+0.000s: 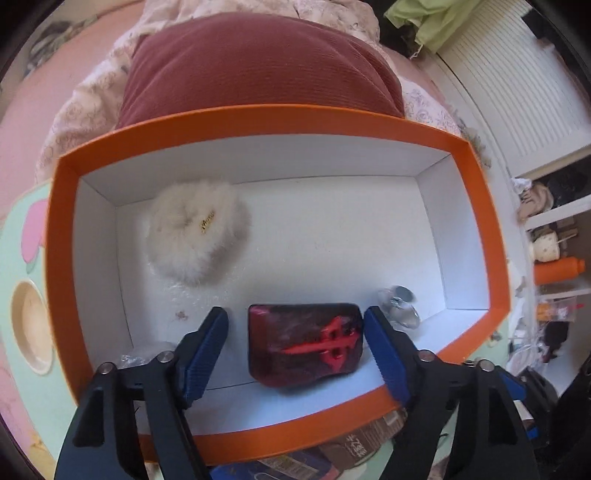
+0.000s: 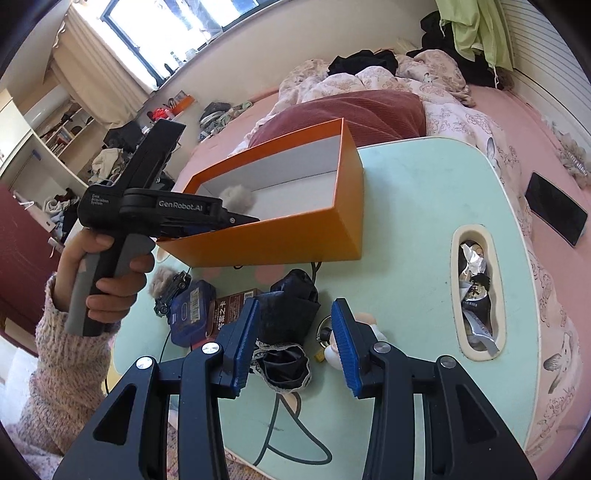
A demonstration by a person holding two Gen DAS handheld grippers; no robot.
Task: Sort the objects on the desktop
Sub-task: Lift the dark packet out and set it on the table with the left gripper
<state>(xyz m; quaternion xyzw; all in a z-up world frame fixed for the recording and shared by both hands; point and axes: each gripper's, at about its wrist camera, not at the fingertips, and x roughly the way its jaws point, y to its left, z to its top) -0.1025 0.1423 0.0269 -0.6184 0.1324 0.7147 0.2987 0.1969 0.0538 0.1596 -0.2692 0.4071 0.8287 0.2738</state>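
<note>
The left gripper (image 2: 207,218), at nine o'clock in the right wrist view, bears "GenRobot.AI" on its side and "Data Acquisition System" on its black body, while the brown packet (image 2: 229,314) shows Chinese characters.

A: Daylight is pouring in through the window (image 2: 166,29), which is blowing out to white glare above the box (image 2: 280,206).

B: Inside the box (image 1: 258,125) the white walls are glowing bright and even, with soft shadow gathering in its corners.

A: The fisheye is bending the box's rim and darkening both views' corners to black.

B: Beside the box a small shiny thing (image 1: 400,304) is smearing with blur, and the shelves (image 1: 554,258) at the edge are looking soft.
</note>
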